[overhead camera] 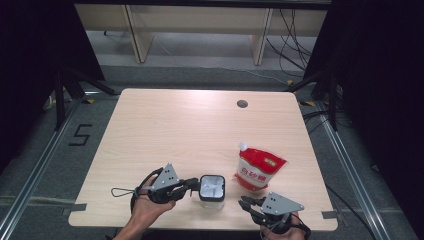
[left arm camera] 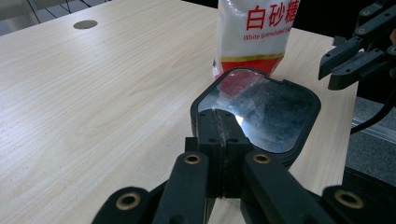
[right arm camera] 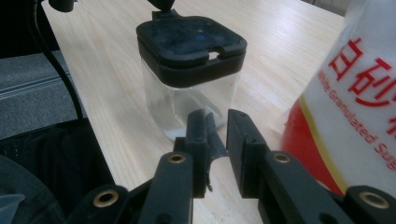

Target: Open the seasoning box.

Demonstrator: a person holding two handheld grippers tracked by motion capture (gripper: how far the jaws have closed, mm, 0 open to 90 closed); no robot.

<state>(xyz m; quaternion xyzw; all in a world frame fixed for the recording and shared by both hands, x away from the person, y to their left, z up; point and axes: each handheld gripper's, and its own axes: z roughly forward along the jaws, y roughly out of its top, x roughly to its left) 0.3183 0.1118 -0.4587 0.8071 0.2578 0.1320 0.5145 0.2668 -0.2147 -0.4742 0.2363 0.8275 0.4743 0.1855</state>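
Observation:
A small clear container [overhead camera: 212, 188] with a black lid stands near the table's front edge. My left gripper [overhead camera: 193, 185] is shut on the lid's left rim; in the left gripper view its jaws [left arm camera: 223, 128] are pinched on the black frame of the lid [left arm camera: 268, 112]. A red and white bag of sugar [overhead camera: 258, 168] stands upright just right of the container. My right gripper [overhead camera: 245, 202] sits at the front edge, right of the container and apart from it. Its jaws [right arm camera: 217, 133] stand a narrow gap apart with nothing between them, pointing at the container [right arm camera: 191, 70].
The bag of sugar [right arm camera: 359, 93] rises close on the right of my right gripper. The other gripper [left arm camera: 355, 56] shows at the far right of the left gripper view. A round cable hole [overhead camera: 242, 104] lies at the table's back. The table's front edge [overhead camera: 200, 226] is close under both hands.

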